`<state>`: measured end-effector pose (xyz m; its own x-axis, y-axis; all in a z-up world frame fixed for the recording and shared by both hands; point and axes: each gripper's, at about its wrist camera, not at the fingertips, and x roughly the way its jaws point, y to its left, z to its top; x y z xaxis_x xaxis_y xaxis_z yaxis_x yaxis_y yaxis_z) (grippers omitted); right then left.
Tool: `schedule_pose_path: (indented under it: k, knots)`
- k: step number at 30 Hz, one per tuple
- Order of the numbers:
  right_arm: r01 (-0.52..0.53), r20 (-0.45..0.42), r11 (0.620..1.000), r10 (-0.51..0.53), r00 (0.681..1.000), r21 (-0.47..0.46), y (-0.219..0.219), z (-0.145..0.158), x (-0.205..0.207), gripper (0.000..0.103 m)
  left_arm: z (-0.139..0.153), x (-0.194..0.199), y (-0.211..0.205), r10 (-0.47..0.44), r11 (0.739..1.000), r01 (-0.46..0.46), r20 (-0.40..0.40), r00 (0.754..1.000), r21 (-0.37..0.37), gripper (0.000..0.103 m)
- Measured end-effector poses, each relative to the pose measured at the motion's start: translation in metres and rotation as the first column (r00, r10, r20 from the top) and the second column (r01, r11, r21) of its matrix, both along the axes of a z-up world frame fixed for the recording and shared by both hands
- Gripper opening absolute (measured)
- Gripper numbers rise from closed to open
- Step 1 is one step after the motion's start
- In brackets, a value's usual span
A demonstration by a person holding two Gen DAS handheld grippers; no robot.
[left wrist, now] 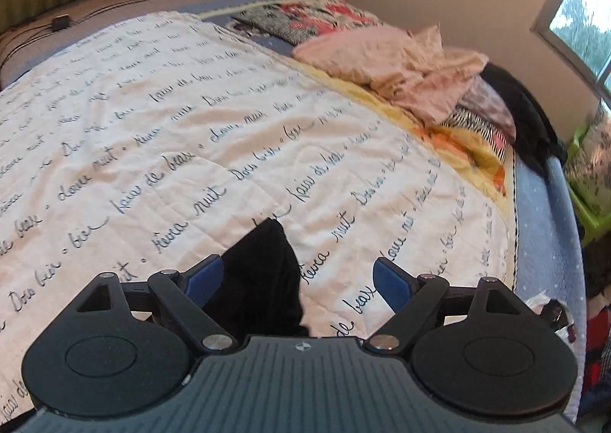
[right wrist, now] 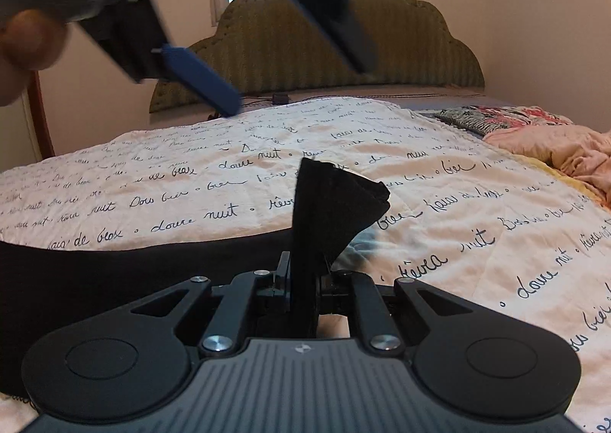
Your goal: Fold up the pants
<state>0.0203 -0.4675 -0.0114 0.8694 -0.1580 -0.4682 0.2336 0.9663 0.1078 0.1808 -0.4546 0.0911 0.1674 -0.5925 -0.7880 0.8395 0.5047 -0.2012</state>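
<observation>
— What can you read on the bed (left wrist: 542,211)?

— My white quilt (left wrist: 160,119) carries looping script: "douce nuit", "Dors bien", "de beaux". The rest blurs.

— What lies around?

— A pink heap of clothes (left wrist: 401,66) and a floral cushion (left wrist: 305,18) at the far side, a padded headboard (right wrist: 324,47) behind, a window (left wrist: 584,20) at the right.

— And your tools?

— My right tool (right wrist: 303,280) is clamped tight on a fold of the black pants (right wrist: 332,203), which stretch away left along the quilt's near edge. My left tool (left wrist: 296,276) is tilted down with its blue pads spread wide; pants fabric rises beside its left pad (left wrist: 204,276), ungripped.
</observation>
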Motion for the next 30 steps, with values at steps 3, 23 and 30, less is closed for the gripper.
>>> schedule_pose_path:
  k: [3, 23, 30]
  knots:
    - [-0.025, 0.000, 1.000, 0.025, 1.000, -0.007, 0.005, -0.001, -0.001, 0.010, -0.026, 0.002, -0.029, -0.036, 0.995, 0.033, 0.025, 0.999, 0.091, 0.080]
    - [-0.215, 0.190, 0.958, 0.180, 0.965, 0.187, -0.005, 0.012, -0.054, 0.090, -0.038, 0.037, 0.162, 0.404, 0.914, -0.404, -0.040, 0.914, -0.014, 0.006]
    - [-0.285, 0.205, 0.862, 0.216, 0.955, 0.420, -0.005, 0.017, -0.058, 0.090, -0.051, 0.006, 0.312, 0.620, 0.783, -0.621, -0.031, 0.784, -0.022, 0.006]
